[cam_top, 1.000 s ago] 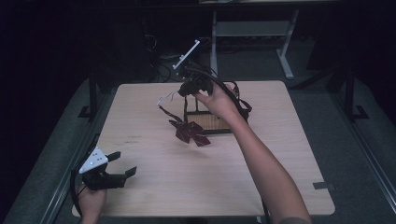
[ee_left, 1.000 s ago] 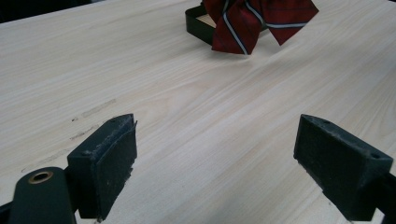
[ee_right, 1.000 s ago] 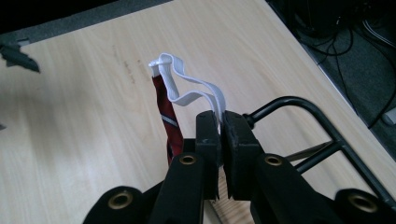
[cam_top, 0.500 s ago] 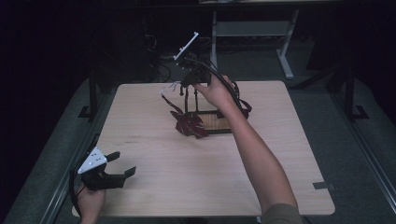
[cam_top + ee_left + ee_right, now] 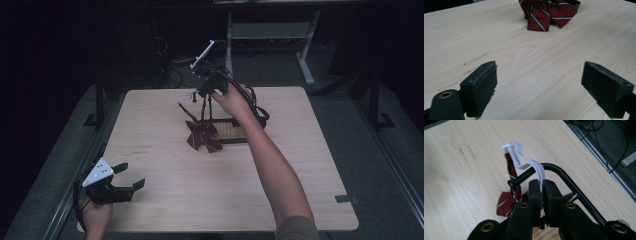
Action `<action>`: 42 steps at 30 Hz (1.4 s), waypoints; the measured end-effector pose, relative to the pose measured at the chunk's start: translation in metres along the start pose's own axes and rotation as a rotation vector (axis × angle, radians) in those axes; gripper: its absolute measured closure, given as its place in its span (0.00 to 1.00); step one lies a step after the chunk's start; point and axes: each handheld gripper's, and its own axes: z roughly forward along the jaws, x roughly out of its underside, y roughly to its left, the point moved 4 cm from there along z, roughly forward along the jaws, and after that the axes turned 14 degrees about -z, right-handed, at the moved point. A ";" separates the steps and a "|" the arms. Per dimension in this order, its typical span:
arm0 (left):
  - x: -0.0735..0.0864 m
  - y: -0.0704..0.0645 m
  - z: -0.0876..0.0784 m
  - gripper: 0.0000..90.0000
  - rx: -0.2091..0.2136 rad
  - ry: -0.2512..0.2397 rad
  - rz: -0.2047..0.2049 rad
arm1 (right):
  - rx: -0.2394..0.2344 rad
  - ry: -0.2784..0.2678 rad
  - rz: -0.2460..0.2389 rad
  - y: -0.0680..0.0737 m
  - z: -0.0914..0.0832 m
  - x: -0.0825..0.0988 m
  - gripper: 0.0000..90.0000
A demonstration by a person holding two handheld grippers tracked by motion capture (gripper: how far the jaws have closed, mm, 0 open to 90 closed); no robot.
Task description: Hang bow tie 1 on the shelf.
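The right hand-held gripper, clenched on the white strap of the striped red bow tie, sits at upper centre, the tie hanging below, seemingly over a black rack, far from the released left hand-held gripper.

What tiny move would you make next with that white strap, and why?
Probably ease the right gripper toward the black metal stand's bar and loop the white elastic strap over it: the fingers pinch the strap beside the bar, the red striped bow tie dangling below.

table: pale matt wood | bow tie: striped cloth | rack: glossy black metal
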 end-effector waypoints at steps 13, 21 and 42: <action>0.000 0.000 -0.001 0.14 -0.002 -0.005 -0.008 | 0.001 0.025 -0.007 0.003 0.007 0.003 0.87; 0.000 0.000 -0.001 0.14 -0.004 -0.005 -0.010 | 0.005 0.021 -0.012 0.006 0.003 0.003 0.83; 0.000 0.000 0.001 0.14 -0.002 0.001 -0.008 | 0.005 -0.027 -0.029 0.013 -0.014 0.007 0.79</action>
